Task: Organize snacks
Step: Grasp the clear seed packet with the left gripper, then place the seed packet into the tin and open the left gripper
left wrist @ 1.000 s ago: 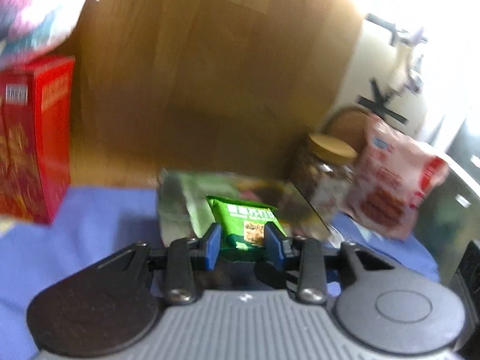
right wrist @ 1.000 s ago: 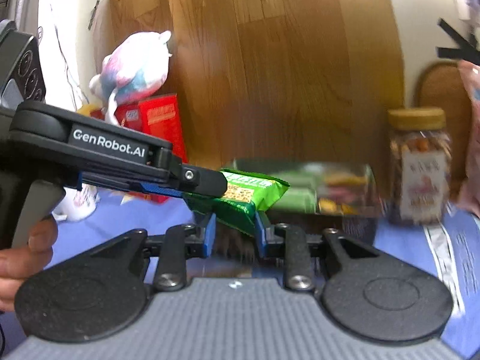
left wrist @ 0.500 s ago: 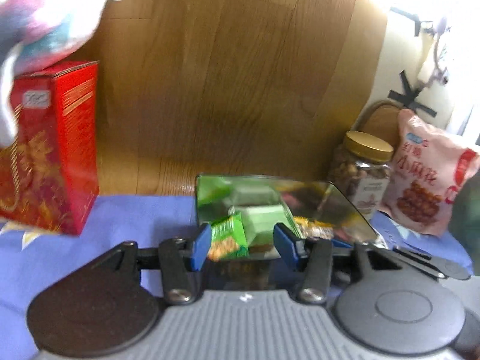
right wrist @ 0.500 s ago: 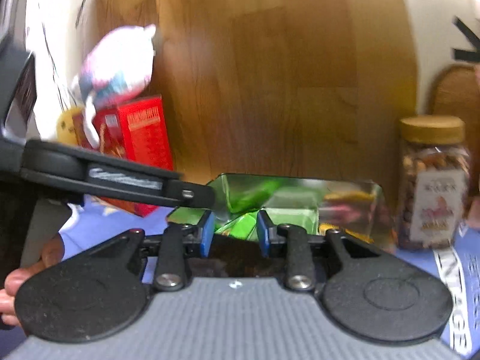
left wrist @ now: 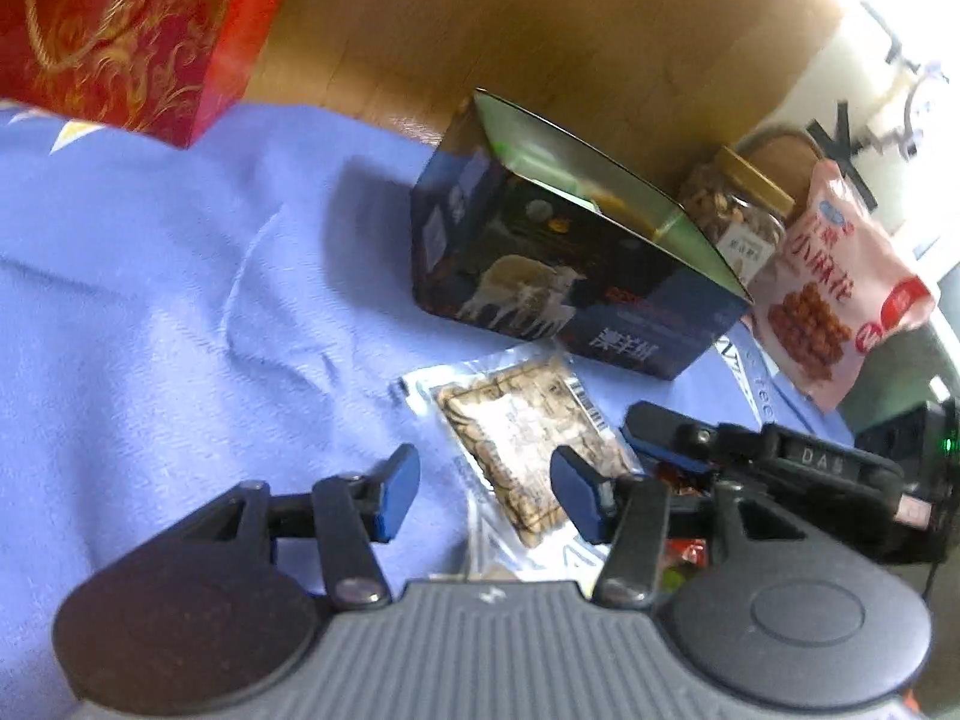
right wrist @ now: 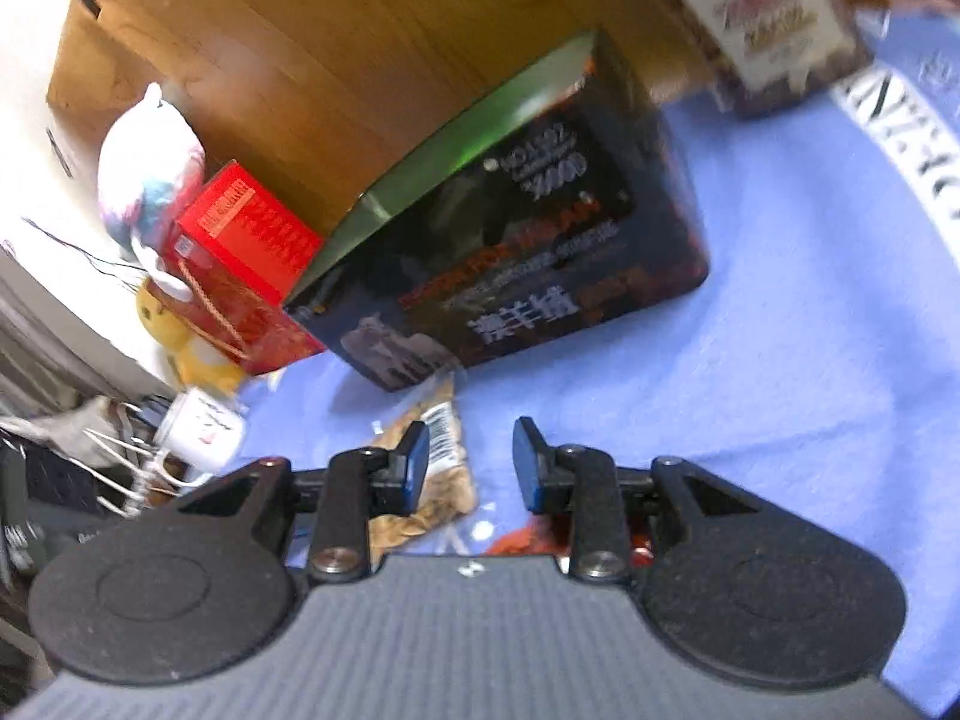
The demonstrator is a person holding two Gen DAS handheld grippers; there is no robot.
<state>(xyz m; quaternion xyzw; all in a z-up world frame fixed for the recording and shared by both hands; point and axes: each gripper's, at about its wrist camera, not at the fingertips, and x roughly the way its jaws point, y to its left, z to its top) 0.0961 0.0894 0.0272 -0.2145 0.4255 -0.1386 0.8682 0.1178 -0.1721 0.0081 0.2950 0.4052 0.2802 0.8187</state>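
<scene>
A dark snack box (left wrist: 570, 276) with an open top stands on the blue cloth (left wrist: 180, 300). In front of it lies a clear packet of seeds (left wrist: 522, 438), flat on the cloth. My left gripper (left wrist: 486, 480) hovers low over that packet, its jaws opening, with the pads pressing on nothing. My right gripper (right wrist: 472, 459) is open and empty. It tilts over the cloth before the same box (right wrist: 540, 252), with the seed packet (right wrist: 444, 462) under its left finger and a red wrapper (right wrist: 522, 537) beneath it. The right gripper's body (left wrist: 768, 462) shows beside my left one.
A red gift box (left wrist: 120, 30) stands at the back left, a nut jar (left wrist: 738, 216) and a pink snack bag (left wrist: 828, 288) at the back right. A plush toy (right wrist: 150, 168), a yellow toy (right wrist: 174, 324) and a white mug (right wrist: 204, 426) sit at the cloth's left edge.
Both grippers let go of the green packets over the box, then sank and drew back toward the cloth in front of it. Their jaws stand wider and both views have rolled.
</scene>
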